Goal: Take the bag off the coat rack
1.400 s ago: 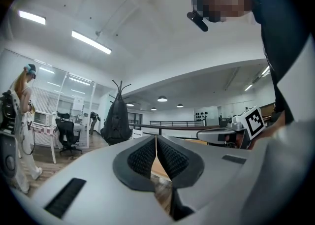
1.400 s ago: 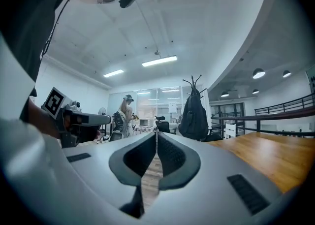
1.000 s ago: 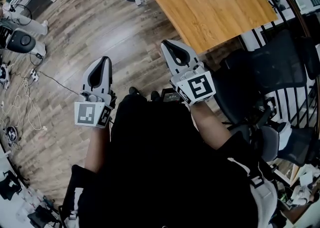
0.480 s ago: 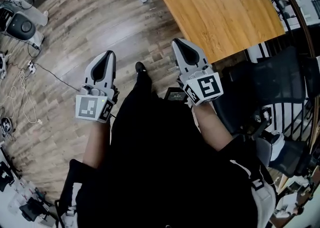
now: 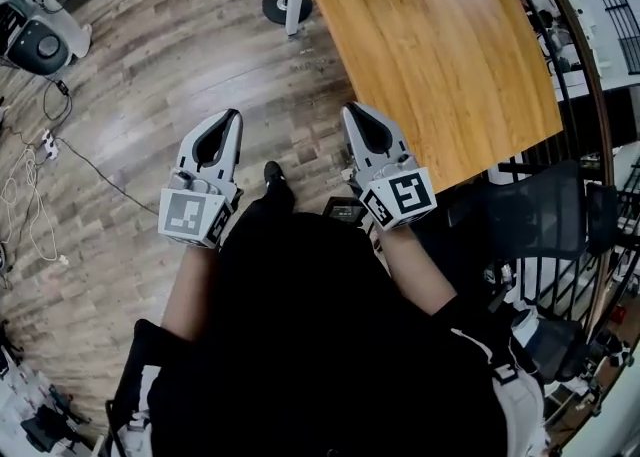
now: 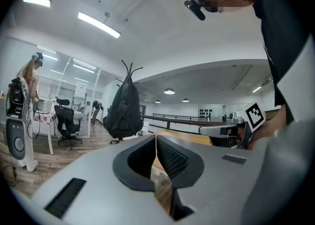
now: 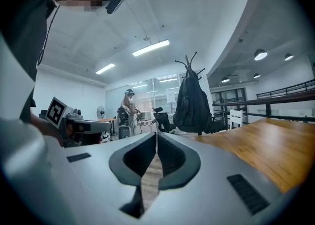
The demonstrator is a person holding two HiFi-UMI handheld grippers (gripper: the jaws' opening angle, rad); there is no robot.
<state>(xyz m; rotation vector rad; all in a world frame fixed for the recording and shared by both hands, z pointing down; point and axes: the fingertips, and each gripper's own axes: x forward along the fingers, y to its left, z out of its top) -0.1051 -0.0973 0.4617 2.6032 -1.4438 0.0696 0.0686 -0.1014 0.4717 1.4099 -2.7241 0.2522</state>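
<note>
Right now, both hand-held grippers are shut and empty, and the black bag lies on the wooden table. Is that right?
No. The left hand-held gripper and the right hand-held gripper are shut and empty, but the black bag hangs on the coat rack, as the right gripper view shows.

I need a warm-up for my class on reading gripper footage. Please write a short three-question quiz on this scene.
1. True or false: the black bag hangs on the coat rack, some way off from both grippers.
2. Choose one. The left gripper and the right gripper are: A) both shut with nothing between the jaws; B) both wide open; C) one shut on the black bag.
3. Fill in the blank: in the head view, the wooden table lies on the side of the ___ gripper.

Key: 1 true; 2 A; 3 right.
</note>
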